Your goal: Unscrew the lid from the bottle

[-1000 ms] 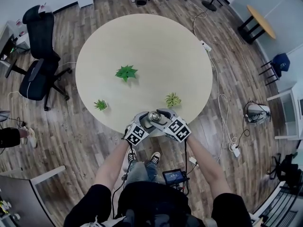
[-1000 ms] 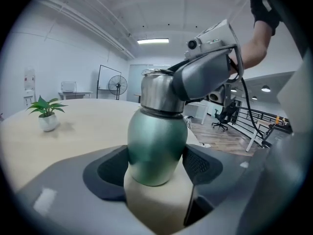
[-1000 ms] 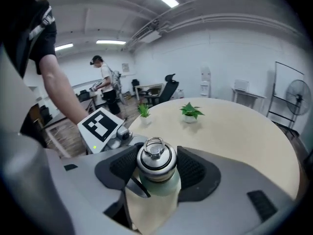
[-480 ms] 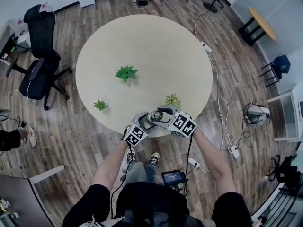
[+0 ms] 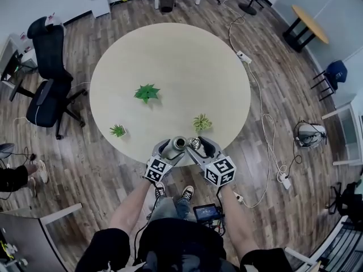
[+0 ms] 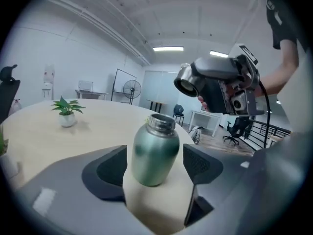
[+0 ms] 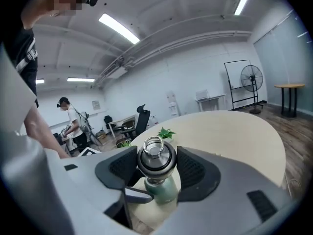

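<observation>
- Bottle (image 5: 179,143) location: it stands roughly upright at the near edge of the counter (image 5: 170,67). It sits between the jaws of your left hand-held gripper (image 6: 155,156), which is closed on the green body below the shoulder.
- Lid (image 6: 186,83) location: it is already clear of the neck, raised beside the bottle. Your right hand-held gripper (image 7: 155,161) clamps it across its round side wall, carry loop uppermost.
- Bottle handling: it looks like rigid metal with a smooth coated wall. Expect it to slip under a light pinch and not to yield under a firm one. Take hold at the widest part of the body, as now, and keep off the bare threaded neck.
- Bottle weight: treat it as unknown, because it depends on the fill.
- Lid handling: it appears stiff, compact and probably light. Grip the side wall, not the loop, which may pivot.
- Contents: the mouth is open, but no view looks down into it, so you cannot tell whether it holds liquid. Keep the bottle upright.
- Placement: the bottle is close to the counter edge, so a nudge outward could tip it off.
</observation>
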{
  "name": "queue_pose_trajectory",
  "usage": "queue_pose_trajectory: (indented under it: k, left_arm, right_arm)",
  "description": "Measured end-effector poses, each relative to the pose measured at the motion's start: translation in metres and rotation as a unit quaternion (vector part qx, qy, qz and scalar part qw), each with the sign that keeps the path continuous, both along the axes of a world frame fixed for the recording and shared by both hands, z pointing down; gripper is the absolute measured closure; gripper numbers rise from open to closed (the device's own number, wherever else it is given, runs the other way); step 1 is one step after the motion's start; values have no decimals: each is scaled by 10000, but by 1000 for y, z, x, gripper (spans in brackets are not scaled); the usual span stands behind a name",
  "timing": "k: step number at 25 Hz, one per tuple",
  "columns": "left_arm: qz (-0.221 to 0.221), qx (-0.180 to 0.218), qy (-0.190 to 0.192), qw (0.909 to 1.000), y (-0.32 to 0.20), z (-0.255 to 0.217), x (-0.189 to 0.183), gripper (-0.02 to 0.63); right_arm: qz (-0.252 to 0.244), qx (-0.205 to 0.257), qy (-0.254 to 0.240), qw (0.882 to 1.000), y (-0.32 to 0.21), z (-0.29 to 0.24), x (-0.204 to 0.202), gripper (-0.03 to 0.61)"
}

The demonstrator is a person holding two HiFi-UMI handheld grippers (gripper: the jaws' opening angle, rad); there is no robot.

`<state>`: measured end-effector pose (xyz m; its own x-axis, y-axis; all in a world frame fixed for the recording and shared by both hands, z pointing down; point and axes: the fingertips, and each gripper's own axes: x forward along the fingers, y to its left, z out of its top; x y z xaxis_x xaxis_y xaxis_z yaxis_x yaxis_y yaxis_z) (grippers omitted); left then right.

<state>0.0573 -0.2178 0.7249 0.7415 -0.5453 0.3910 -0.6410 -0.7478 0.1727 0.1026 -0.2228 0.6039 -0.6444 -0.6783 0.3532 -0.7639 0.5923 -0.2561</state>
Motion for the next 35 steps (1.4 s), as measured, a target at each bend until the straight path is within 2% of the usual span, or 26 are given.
queue_pose_trajectory:
  k: [4, 7, 10, 12, 14, 15, 20, 23, 35]
  left_arm:
    - [-606, 388, 278, 9970, 6, -52, -19, 293]
    - [-942, 947, 422, 9901, 7, -111, -29, 361]
    - [-1186, 1562, 458, 9795, 12, -172, -36, 407]
    - [-1432, 1892, 473, 9703, 16, -206, -41, 480]
    - [-1645, 2160, 420, 9615, 23, -233, -45, 588]
    - [-1694, 2266, 398, 9583, 28, -244, -46, 612]
    - [-1959, 2452, 665, 9471, 45, -278, -50, 612]
    - [-2083, 2522, 647, 9428, 46, -287, -53, 612]
    - [-2097, 2494, 505, 9441, 54, -289, -60, 612]
  right_arm:
    - [477, 232, -139, 9985, 12, -16, 15, 324]
    - [694, 574, -155, 9958, 18, -38, 21, 324]
    - [856, 1005, -223, 9910, 25, -65, 22, 324]
    - [954, 1304, -262, 9865, 29, -86, 23, 324]
    - [1030, 1588, -310, 9814, 34, -108, 24, 324]
    - [1050, 1717, -319, 9790, 36, -119, 26, 325]
    - [1003, 2099, -283, 9722, 50, -151, 31, 325]
    - [1004, 2145, -275, 9712, 55, -158, 31, 325]
    - [1012, 2226, -336, 9691, 66, -167, 22, 328]
